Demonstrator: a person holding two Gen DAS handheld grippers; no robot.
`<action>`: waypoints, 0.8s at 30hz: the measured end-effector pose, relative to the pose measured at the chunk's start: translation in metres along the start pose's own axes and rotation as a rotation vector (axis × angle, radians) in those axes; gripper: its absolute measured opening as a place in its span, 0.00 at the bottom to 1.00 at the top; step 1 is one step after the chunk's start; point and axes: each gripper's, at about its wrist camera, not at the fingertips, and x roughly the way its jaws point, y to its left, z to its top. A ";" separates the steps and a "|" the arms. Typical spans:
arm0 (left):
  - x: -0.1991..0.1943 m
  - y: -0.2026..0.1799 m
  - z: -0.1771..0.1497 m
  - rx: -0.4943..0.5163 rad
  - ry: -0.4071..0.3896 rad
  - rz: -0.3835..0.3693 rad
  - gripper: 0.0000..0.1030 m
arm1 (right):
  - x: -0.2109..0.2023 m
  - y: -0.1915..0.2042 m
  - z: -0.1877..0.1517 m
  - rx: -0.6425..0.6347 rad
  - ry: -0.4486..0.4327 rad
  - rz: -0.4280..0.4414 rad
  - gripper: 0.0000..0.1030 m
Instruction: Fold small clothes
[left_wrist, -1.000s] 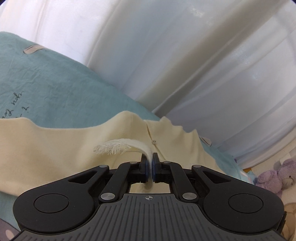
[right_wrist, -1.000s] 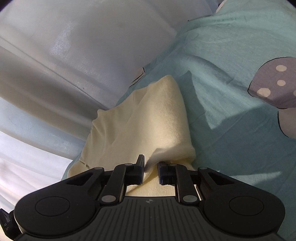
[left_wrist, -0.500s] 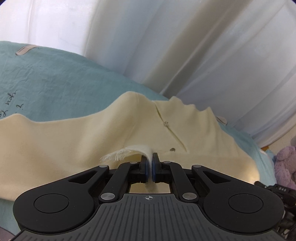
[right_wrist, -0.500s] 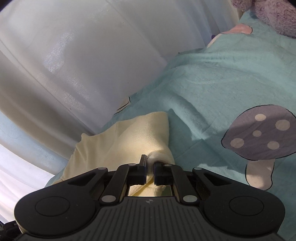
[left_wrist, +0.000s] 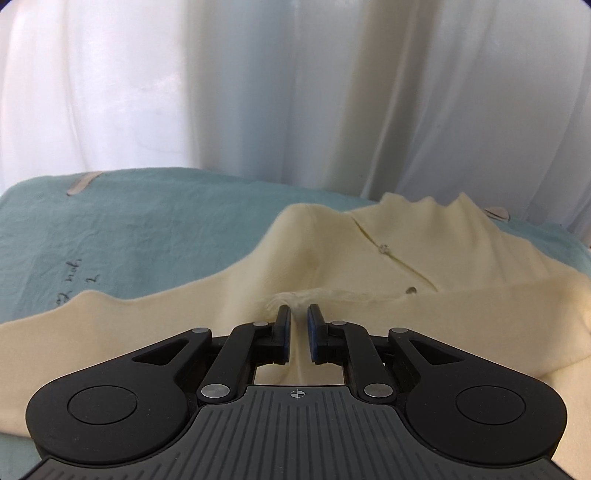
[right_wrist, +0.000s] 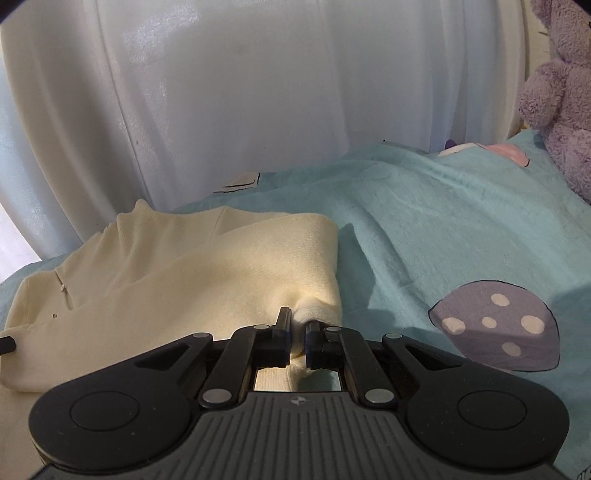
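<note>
Cream top (left_wrist: 461, 280) lies on the teal bedsheet (left_wrist: 147, 221), mid-frame in both views, placket buttons showing. One fold looks made: a layer lies doubled across the body.

Left gripper (left_wrist: 296, 326): jaws opening, parted, fabric between but not pinched.

Right gripper (right_wrist: 296, 334): clamped on the top's folded edge.

Further folds likely remain.

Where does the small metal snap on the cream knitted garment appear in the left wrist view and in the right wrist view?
Left wrist view: the small metal snap sits right of centre, on the placket of the cream knitted garment.
Right wrist view: it sits at the far left, mid-height.
Shared landmark: the teal printed bed sheet under the garment.
</note>
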 end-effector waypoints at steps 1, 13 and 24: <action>-0.008 0.006 0.001 -0.011 -0.031 0.014 0.14 | -0.009 -0.002 0.003 0.023 0.016 0.036 0.10; 0.018 -0.037 -0.014 0.064 0.078 -0.098 0.25 | 0.035 0.064 0.003 -0.333 -0.018 -0.023 0.15; 0.040 -0.044 -0.001 0.069 0.024 -0.047 0.27 | 0.043 0.069 0.002 -0.431 -0.076 -0.102 0.29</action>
